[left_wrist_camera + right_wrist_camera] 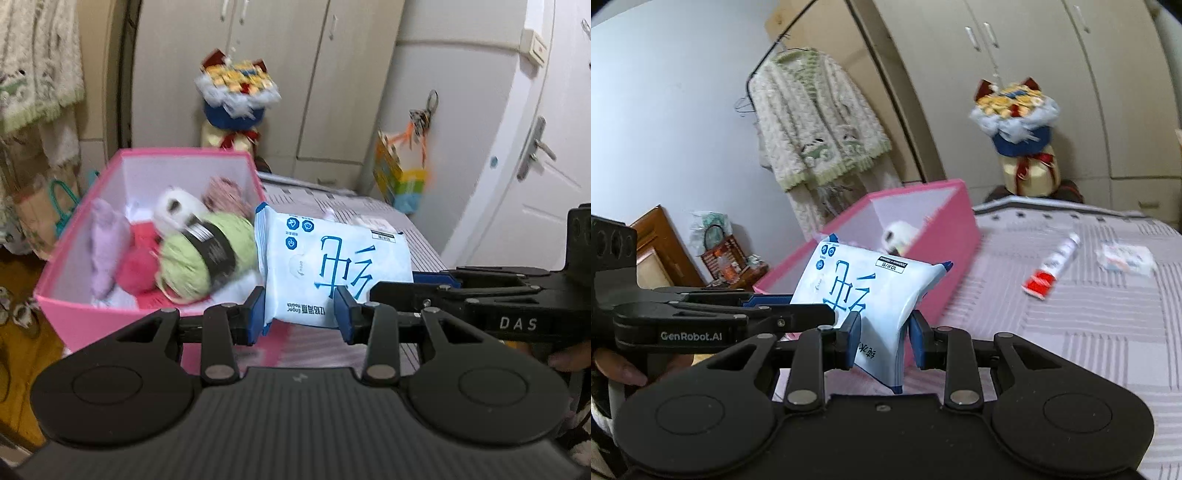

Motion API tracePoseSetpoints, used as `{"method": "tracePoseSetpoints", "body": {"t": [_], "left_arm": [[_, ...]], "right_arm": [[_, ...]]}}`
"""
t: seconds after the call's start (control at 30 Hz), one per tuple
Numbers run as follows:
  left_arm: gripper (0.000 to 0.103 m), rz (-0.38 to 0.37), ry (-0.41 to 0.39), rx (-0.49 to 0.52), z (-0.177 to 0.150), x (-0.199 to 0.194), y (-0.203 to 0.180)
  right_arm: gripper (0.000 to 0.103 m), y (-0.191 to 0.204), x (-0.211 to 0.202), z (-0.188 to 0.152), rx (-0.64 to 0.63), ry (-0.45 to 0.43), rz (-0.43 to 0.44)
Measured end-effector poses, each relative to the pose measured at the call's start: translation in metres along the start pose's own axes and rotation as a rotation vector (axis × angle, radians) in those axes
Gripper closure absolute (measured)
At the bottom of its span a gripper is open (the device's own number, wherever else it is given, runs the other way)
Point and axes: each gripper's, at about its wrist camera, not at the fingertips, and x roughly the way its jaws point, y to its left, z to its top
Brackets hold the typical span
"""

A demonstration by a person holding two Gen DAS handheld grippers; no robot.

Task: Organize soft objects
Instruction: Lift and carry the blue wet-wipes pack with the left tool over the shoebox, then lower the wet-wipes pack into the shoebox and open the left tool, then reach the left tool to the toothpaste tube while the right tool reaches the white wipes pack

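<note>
Pale wardrobes point(1052, 92) line the back wall of a small bedroom, facing a bed point(1089, 314) under a grey striped cover. A white door point(546, 155) stands at right, while a knitted cardigan point(812, 122) hangs beside a bare wall point(665, 110).

Your left gripper point(301, 314) and right gripper point(884, 339) both point slightly downward, jaws clamped on the same pack point(332, 266), the right reaching in from 3 o'clock of the left, fingers point(620, 369) on its handle.
</note>
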Motion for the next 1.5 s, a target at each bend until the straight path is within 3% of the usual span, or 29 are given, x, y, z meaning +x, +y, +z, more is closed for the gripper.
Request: {"method": "tracePoseSetpoints", "body": {"t": [0.23, 0.6, 0.8, 1.0, 1.23, 1.5], "left_arm": [[0.065, 0.062, -0.024, -0.05, 0.015, -0.001, 0.035], [0.066, 0.075, 0.105, -0.125, 0.026, 0.029, 0.087], [0.066, 0.084, 0.145, -0.132, 0.023, 0.039, 0.095], [0.058, 0.09, 0.133, -0.085, 0.025, 0.032, 0.088], [0.048, 0.115, 0.134, -0.051, 0.028, 0.011, 0.078], [0.044, 0.094, 0.104, -0.003, 0.03, -0.02, 0.057]], "right_arm": [[0.069, 0.017, 0.042, 0.029, -0.077, 0.032, 0.028], [0.067, 0.038, 0.101, 0.049, -0.204, 0.169, -0.019], [0.066, 0.045, 0.117, 0.05, -0.258, 0.227, -0.052], [0.06, 0.055, 0.117, 0.045, -0.322, 0.261, -0.119], [0.04, 0.066, 0.096, 0.047, -0.358, 0.248, -0.142], [0.036, 0.072, 0.056, 0.048, -0.403, 0.205, -0.171]]}}
